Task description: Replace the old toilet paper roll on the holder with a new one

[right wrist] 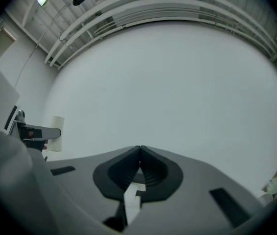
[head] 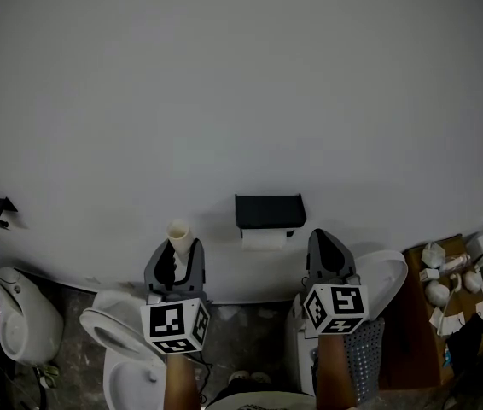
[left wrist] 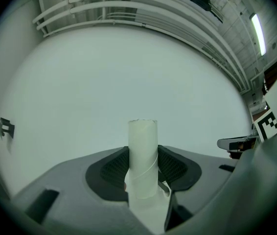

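Toilet paper tube (left wrist: pixel 142 155), bare cardboard, is standing upright, pinched low between the left gripper's (head: pixel 178 258) jaws; it is risking tipping out or crushing. The right gripper (head: pixel 325 244) is hovering closed and empty near the wall holder (head: pixel 269 210), where white paper (head: pixel 264 240) is hanging.

Mottled floor (head: pixel 250 331) w/ white toilet (head: pixel 122 366) at left.

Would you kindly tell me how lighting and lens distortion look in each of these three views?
Head view: dim overall and darker toward the corners, with the wall evenly grey and free of glare. Left gripper view: strong fisheye with a black rim, the ceiling pipes bowed, one ceiling light glaring, the cardboard tube sharp. Right gripper view: same fisheye, with a near grey shape out of focus at lower left.
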A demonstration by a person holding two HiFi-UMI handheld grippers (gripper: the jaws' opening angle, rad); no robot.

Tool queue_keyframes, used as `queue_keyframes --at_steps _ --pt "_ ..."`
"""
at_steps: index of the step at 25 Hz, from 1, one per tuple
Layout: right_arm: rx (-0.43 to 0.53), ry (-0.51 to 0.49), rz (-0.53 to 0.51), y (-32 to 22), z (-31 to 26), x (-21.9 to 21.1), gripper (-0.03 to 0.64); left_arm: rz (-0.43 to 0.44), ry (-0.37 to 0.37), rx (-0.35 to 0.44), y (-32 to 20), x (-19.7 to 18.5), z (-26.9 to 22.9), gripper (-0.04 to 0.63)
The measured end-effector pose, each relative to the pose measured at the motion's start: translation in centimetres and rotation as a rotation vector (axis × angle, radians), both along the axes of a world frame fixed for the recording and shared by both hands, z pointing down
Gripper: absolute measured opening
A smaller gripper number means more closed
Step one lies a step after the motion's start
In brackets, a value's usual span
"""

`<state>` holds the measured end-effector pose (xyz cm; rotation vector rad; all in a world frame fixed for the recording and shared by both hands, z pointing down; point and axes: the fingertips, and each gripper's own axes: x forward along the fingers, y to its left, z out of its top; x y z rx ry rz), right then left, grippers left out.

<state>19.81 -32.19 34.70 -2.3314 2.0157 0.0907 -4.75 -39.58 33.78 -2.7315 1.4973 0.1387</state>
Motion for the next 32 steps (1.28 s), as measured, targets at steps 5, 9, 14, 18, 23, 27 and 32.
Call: queue_keyframes --at_steps 5,9,14,18,23,27,32 --pt "-0.007 -0.016 -0.008 0.0 0.1 -0.3 -0.008 0.001 0.001 0.003 0.3 -0.3 -0.2 0.181" --pt "-0.020 -0.019 -0.014 0.0 0.3 -0.6 -0.008 0.002 -0.002 0.005 0.5 -0.3 -0.4 0.182" --pt "-0.027 -0.006 -0.021 -0.1 0.5 -1.2 -0.008 -0.003 -0.004 0.011 0.7 -0.7 -0.5 0.181" --pt "-0.027 -0.009 -0.025 0.1 0.5 -1.2 -0.008 -0.007 -0.007 0.011 0.8 -0.8 -0.5 0.181" --pt "-0.028 -0.009 -0.021 0.1 0.5 -1.2 -0.008 -0.010 -0.007 0.010 0.8 -0.9 -0.4 0.182" --pt "-0.028 -0.010 -0.017 0.1 0.5 -1.1 -0.008 -0.011 -0.008 0.009 0.7 -0.8 -0.4 0.182" --pt "-0.027 -0.013 -0.008 0.4 0.5 -0.9 -0.008 -0.007 -0.006 0.011 0.9 -0.8 -0.4 0.181"
